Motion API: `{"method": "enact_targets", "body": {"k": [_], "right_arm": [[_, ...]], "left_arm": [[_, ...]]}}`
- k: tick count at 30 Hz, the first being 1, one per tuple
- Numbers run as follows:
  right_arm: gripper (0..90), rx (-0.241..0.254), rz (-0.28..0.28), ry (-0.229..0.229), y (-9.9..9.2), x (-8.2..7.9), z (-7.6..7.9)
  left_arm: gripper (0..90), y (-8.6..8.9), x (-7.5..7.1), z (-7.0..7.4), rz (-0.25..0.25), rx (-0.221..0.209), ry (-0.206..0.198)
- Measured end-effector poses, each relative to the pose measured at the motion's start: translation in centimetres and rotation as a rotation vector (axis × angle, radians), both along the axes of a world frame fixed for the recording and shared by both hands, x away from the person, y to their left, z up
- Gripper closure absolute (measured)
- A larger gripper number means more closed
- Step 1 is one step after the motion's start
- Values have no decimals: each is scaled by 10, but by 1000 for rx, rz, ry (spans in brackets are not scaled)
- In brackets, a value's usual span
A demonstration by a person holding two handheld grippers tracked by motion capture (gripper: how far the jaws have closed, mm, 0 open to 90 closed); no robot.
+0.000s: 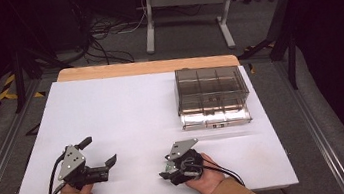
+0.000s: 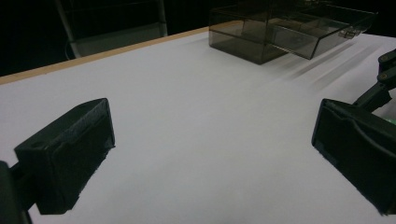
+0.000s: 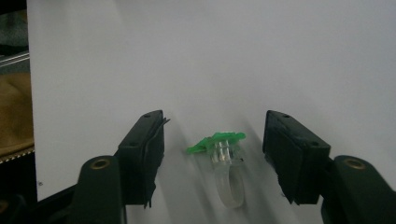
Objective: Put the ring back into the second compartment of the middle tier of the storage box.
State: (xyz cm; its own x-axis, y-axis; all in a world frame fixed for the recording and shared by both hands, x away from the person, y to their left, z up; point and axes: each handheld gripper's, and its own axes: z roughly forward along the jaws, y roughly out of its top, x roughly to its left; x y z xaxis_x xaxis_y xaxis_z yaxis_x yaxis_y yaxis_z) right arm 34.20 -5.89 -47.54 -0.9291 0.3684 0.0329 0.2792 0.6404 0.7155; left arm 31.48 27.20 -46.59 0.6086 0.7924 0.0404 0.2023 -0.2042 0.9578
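A small clear ring with a green top (image 3: pixel 223 163) is seen lying on the white tabletop (image 1: pixel 126 113) near the front edge, directly between the jaws of the right hand-held gripper (image 3: pixel 215 158). The jaws are held partly open, one on each side of the ring and clear of it, so nothing is gripped yet; they appear to be set that way so that the ring can be pinched across its band. In the high view this gripper (image 1: pixel 169 170) is tipped down toward the surface, which suits a pickup of something so low and flat, though the ring itself is too small there to be made out with certainty.

The left hand-held gripper (image 1: pixel 100 151) is held wide open and empty over bare tabletop, well apart from the ring, probably kept out of the way. A smoky transparent compartment box (image 1: pixel 212 94) is placed toward the far right, its lid seemingly open, likely as the ring's destination.
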Motion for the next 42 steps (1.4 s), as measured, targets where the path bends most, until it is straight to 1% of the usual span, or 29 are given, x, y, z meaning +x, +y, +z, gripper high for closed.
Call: {"method": "enact_targets", "body": {"k": [1,3,7,9,13,16,24,28,33,38,42], "right_arm": [[403,-3,-1,-4,0,0,0],[458,-9,-9,-20,1,-2,0],[555,-12,-18,-30,0,-3,1],[611,-14,-12,-30,0,-3,1],[688,-14,-6,-26,-1,-3,2],[697,-15,-9,-23,-1,-3,2],[698,-19,0,-28,-1,-2,2],[699,-21,-4,-34,0,-4,2],[701,-24,13,-72,-1,-6,6],[701,-11,9,-79,-3,-7,11],[700,6,1,-97,-8,-6,16]], "left_arm": [[3,0,0,0,-2,0,2],[3,0,0,0,0,-2,2],[3,0,0,0,-3,3,0],[5,0,0,0,-5,2,2],[5,0,0,0,-4,1,2],[4,0,0,0,-4,2,3],[5,0,0,0,-4,1,2],[5,0,0,0,-4,1,3],[5,0,0,0,-4,2,3],[5,0,0,0,-3,1,3],[5,0,0,0,-1,2,0]]}}
